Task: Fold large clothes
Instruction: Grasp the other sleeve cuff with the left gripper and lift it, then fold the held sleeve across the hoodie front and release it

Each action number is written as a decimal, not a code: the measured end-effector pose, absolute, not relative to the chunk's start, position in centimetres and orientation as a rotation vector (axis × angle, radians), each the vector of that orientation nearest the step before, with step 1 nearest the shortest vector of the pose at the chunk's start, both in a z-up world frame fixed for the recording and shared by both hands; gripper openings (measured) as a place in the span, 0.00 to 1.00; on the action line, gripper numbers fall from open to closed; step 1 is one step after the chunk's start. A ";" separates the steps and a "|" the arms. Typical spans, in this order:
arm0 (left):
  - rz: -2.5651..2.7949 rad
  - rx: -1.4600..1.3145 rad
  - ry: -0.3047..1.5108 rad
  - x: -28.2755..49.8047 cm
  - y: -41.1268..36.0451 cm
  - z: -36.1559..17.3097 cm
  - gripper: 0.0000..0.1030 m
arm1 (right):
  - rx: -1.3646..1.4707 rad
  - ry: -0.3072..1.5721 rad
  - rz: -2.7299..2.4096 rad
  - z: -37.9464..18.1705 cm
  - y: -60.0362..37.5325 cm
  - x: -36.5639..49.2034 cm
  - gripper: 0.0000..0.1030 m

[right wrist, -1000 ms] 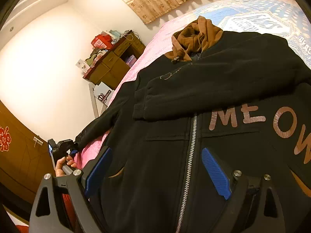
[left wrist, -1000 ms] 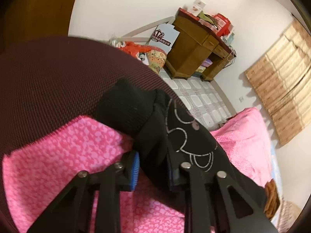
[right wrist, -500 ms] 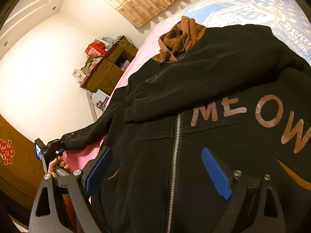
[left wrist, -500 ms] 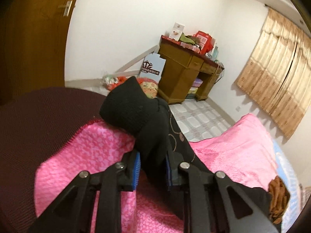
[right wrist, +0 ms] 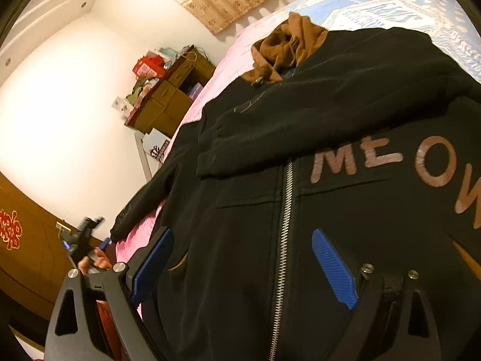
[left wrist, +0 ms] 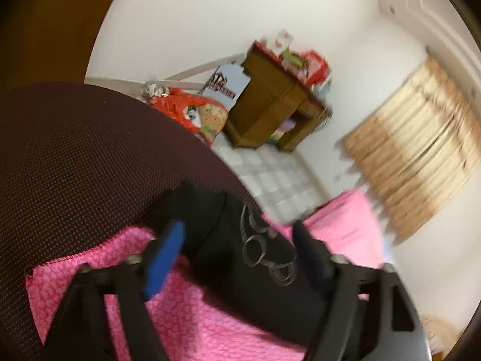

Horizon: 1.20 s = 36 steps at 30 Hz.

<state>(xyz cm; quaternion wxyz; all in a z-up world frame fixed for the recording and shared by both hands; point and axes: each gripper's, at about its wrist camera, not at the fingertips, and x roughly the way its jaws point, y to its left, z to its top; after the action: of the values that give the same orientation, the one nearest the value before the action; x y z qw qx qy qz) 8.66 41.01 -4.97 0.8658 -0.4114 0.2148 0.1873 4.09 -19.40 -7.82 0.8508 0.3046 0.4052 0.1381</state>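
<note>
In the left wrist view, the left gripper (left wrist: 237, 249) was seen with its jaws opening. The black sleeve (left wrist: 240, 258) lay between the fingers, untouched by the pads as far as the blur allowed. The sleeve was stretched along the pink blanket (left wrist: 192, 316), its cuff (left wrist: 192, 207) pointing away toward the dark mesh chair back (left wrist: 75, 156).

In the right wrist view, the right gripper (right wrist: 240, 267) was held spread above the black hoodie (right wrist: 330, 210), grasping nothing. The hoodie was laid front up on the bed (right wrist: 390, 3), its zipper (right wrist: 284, 240) running lengthwise toward the brown hood (right wrist: 288, 45) at the far end. One sleeve was folded across the chest.
</note>
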 end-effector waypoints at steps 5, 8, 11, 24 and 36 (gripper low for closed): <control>0.426 -0.905 0.509 8.2 40.9 -4.9 0.89 | 0.638 0.864 0.311 -8.2 -18.3 4.5 0.91; 0.416 -0.885 0.575 9.2 39.6 -5.7 0.89 | 0.642 0.873 0.321 -8.3 -18.0 4.7 0.91; 0.436 -0.864 0.645 11.3 39.1 -6.9 0.87 | 0.621 0.879 0.327 -8.1 -17.7 4.6 0.91; 0.509 -0.706 0.582 11.9 37.7 -5.6 0.22 | 0.651 0.864 0.262 -8.1 -19.9 3.4 0.91; 0.049 -0.181 0.322 9.6 15.9 6.7 0.22 | 0.666 0.817 0.262 -7.7 -20.4 2.9 0.91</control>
<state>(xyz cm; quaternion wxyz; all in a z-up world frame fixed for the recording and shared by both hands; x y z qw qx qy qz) 9.65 15.86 6.66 0.9827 -0.0900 0.1602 0.0244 2.89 -20.36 -7.72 0.8561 0.3170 0.3887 0.1247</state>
